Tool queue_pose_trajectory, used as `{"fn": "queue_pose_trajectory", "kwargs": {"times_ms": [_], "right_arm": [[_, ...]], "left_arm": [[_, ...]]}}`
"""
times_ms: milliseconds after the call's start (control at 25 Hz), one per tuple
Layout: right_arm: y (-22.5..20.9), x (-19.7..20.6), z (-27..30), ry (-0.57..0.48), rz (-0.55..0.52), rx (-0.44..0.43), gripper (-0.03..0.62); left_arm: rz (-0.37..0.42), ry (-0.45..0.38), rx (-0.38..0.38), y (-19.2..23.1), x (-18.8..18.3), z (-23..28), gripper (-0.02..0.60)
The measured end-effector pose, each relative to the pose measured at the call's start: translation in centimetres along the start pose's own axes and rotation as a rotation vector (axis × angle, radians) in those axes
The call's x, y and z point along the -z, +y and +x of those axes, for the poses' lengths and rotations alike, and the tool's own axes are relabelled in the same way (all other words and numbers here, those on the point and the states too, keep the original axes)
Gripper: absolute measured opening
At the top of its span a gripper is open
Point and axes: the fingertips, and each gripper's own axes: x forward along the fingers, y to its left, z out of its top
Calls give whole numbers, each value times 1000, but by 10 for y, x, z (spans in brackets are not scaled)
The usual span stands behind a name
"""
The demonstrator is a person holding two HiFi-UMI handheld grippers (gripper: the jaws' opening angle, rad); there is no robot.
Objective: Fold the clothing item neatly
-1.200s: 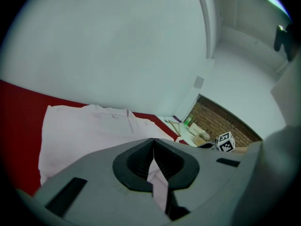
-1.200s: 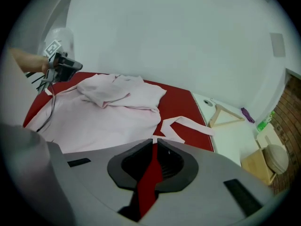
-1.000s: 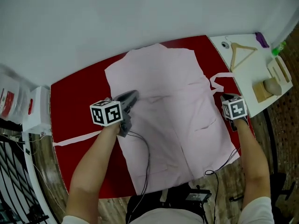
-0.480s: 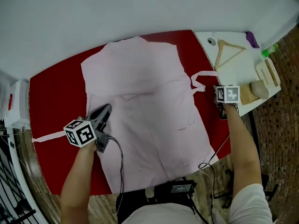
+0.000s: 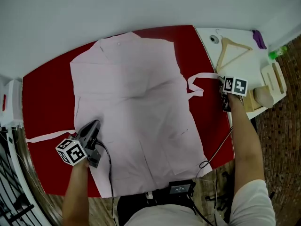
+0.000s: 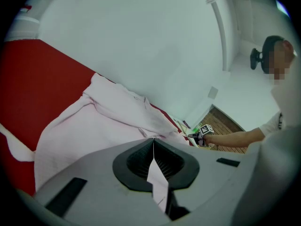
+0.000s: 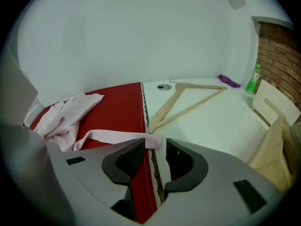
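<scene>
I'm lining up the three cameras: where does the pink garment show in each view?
Head view: pink garment spread flat across the centre.
Left gripper view: garment lower left, running to centre.
Right gripper view: garment bunched at the left.
Shared landmark: red table cover.

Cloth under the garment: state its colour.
The cloth is plain red, clearest in the head view.

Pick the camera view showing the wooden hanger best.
The right gripper view: the wooden hanger lies large and close. The head view shows the hanger whole but small; the left gripper view shows nothing clear of it.
</scene>
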Motion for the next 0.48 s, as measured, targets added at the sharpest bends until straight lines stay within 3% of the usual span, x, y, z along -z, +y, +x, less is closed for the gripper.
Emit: {"fn": "queue_pose_trajectory", "kwargs": {"times_ms": [360, 480], "right_arm": [[-1, -3, 19, 14, -60, 30, 115], [1, 0, 15, 26, -123, 31, 52]], "left_arm": [[-12, 26, -9, -4, 11, 10, 6], [-3, 35, 6, -10, 11, 12, 6]]}}
